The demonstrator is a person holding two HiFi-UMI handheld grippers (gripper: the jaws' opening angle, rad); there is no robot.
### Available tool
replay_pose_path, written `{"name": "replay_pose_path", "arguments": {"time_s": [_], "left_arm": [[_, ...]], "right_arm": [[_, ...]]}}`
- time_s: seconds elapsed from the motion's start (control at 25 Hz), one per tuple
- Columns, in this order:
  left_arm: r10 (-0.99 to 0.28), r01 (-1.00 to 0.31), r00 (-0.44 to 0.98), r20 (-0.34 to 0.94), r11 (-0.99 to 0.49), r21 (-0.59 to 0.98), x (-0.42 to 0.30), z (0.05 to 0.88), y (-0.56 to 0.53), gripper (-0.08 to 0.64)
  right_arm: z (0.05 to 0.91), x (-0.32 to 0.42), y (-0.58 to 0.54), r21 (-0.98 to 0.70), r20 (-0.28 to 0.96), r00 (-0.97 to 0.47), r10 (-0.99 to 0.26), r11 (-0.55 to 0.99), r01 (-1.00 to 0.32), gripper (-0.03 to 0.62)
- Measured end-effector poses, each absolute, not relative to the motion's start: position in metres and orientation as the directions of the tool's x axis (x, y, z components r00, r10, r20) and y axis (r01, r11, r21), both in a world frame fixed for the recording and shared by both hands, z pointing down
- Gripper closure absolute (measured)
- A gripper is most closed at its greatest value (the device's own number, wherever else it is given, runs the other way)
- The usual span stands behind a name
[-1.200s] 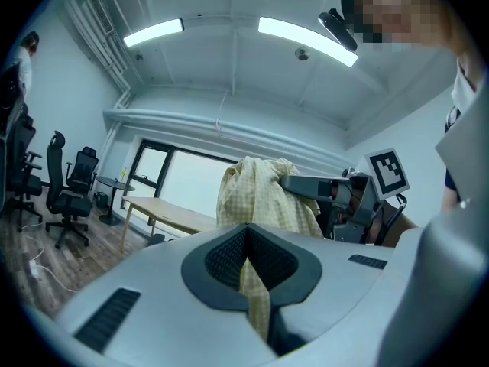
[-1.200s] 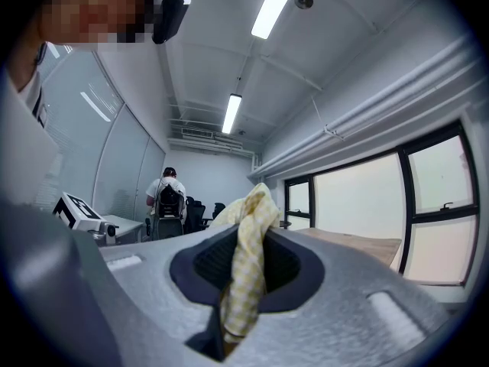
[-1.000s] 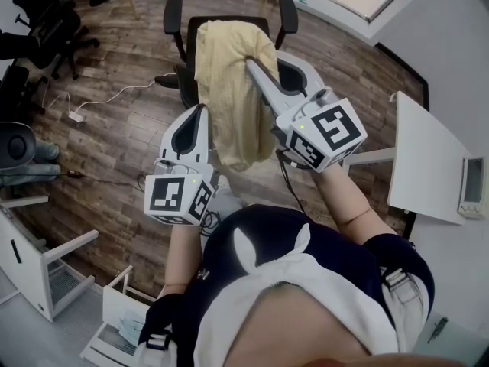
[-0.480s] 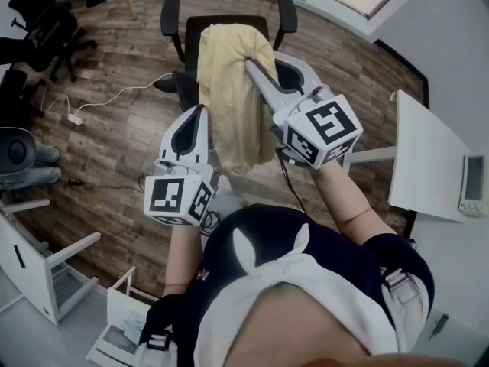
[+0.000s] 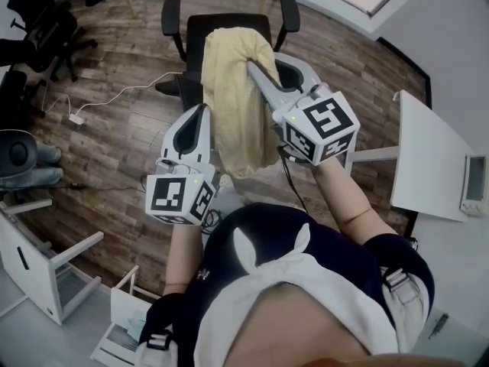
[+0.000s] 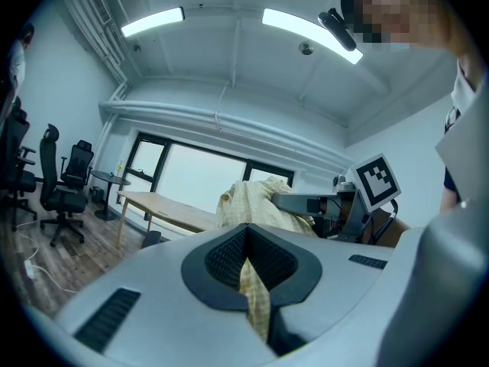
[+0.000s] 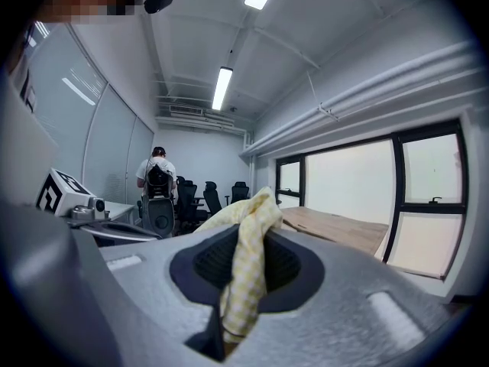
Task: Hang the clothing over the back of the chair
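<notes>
While the left gripper (image 5: 200, 117) pinches one edge and the right gripper (image 5: 254, 69) clamps a bunched fold, the yellow checked garment (image 5: 233, 98) hangs between them; seen from above, it overlaps the black chair (image 5: 200, 29).

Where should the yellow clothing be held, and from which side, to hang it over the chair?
The clothing, by its top edge, at two separated points, from the person's side. The left tongs and right tongs pinch it so; it hangs near the chair.
</notes>
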State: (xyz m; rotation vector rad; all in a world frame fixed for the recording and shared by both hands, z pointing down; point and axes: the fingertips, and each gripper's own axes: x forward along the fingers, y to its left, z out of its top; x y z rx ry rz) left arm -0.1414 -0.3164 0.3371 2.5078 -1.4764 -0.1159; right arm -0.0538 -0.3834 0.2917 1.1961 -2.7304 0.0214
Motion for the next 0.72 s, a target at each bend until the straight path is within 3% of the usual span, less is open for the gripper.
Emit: {"name": "replay_pose_path", "arguments": {"time_s": [0.72], "left_arm": [[-0.86,-0.845,0.507,0.057,-0.483,0.229,-0.137,0.338,-0.335,0.555]], "right_arm": [[0.324,-0.056,-0.409,0.154,0.286,-0.628,-0.724,0.682,-0.715,0.532]]}}
